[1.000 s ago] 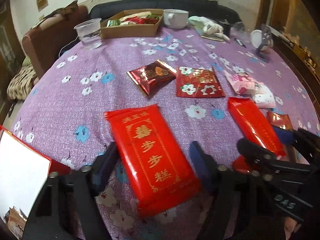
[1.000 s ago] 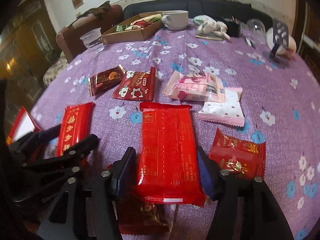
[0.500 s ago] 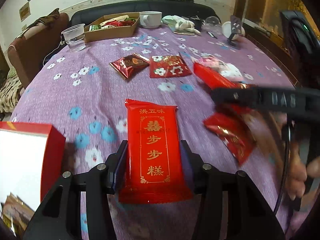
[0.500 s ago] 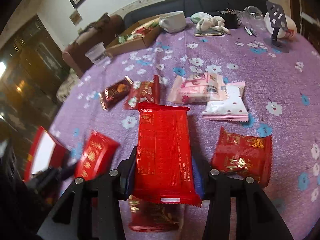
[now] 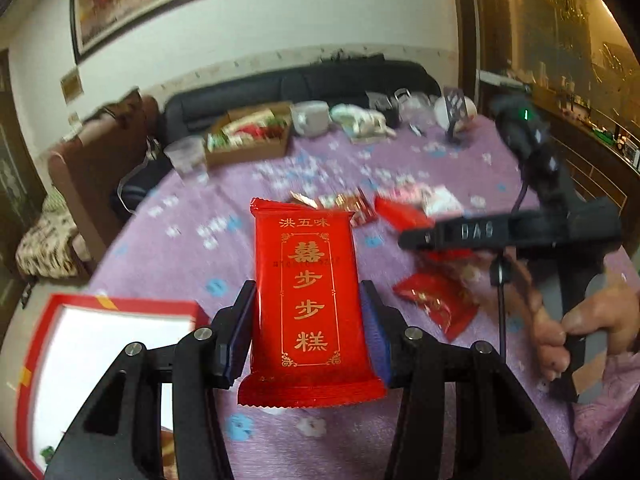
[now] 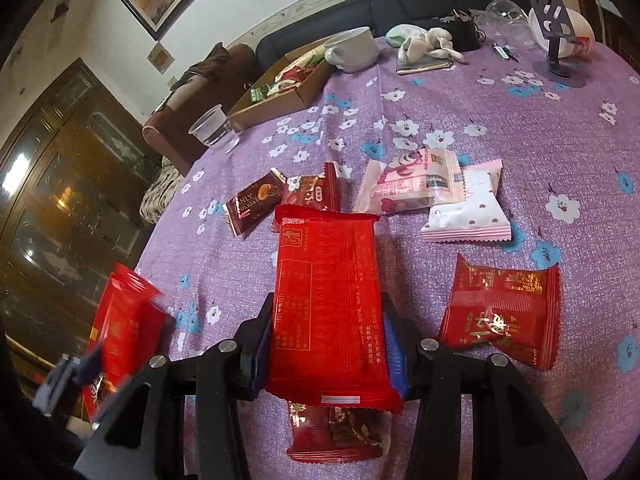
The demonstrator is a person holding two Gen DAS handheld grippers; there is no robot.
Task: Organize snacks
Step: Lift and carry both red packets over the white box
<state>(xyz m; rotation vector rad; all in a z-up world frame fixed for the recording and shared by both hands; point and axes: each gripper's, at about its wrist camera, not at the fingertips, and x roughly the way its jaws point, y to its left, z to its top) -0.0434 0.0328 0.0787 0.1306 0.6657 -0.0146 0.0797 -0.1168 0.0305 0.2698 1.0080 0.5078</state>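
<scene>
The round surface (image 6: 500, 128) wears a purple cloth printed with white and blue flowers, and at its far side a cardboard box (image 6: 280, 96) holds mixed snacks beside a white cup (image 6: 352, 50) and a clear plastic cup (image 6: 214, 130). A red box with a white inside (image 5: 100, 364) sits at the near left edge in the left view. The left claw (image 5: 308, 344) is clenched on a long red packet with gold characters (image 5: 310, 300), held face up above the cloth. The right claw (image 6: 326, 348) is clenched on a second long red packet (image 6: 326, 304), its printed back side showing. Loose on the cloth lie a square red packet (image 6: 500, 308), a pink packet (image 6: 412, 186) overlapping a white dotted packet (image 6: 468, 212), a dark red packet (image 6: 316, 194) and a brown cookie packet (image 6: 254, 202).
</scene>
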